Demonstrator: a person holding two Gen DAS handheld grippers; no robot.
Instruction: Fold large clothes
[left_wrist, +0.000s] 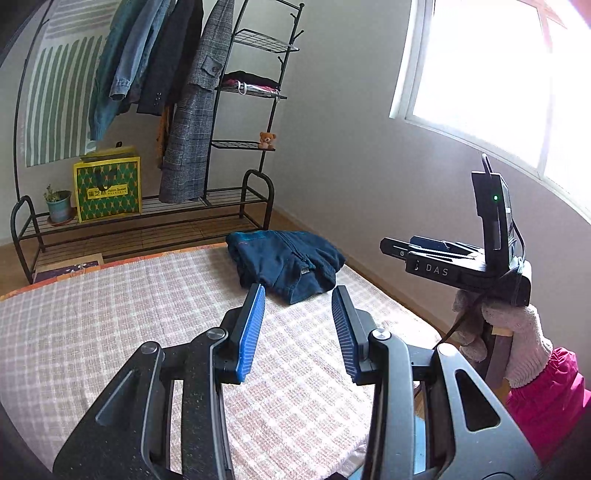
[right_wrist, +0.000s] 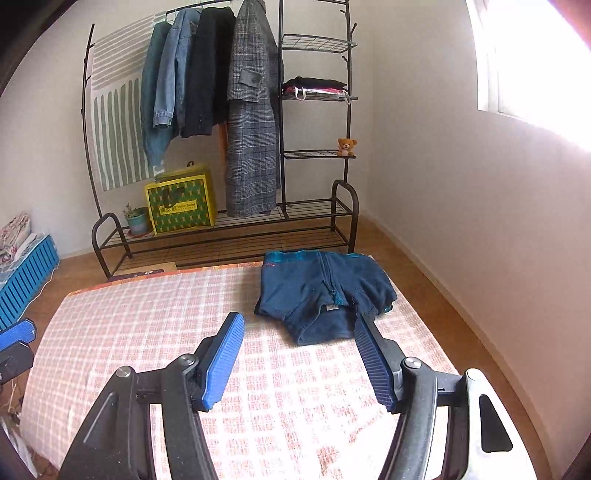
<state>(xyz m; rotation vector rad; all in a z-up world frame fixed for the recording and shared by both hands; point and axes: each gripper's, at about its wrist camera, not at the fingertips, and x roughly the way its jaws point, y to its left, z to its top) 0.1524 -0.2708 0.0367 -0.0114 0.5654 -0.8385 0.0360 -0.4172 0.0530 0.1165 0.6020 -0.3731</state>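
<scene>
Readable lettering: one marking and one bag label.

White letters "DAS" stand on the black side of the right claw (left_wrist: 395, 249); the yellow-and-green bag (left_wrist: 107, 188) on the rack's bottom shelf carries a label reading roughly "Asian Sweet", beside characters too small to read.

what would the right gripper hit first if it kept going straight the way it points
Probably the folded dark blue jacket on the checked bed cover; the right gripper, jaws open and empty, aims just below it, so depth is unclear.

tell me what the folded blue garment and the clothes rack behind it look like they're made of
Folded blue garment: soft matte knit, likely fleece or sweatshirt cotton, judging by its thick rounded folds and fuzzy surface.
Clothes rack: thin dark metal tubing and wire shelves with a painted, slightly glossy finish.
</scene>
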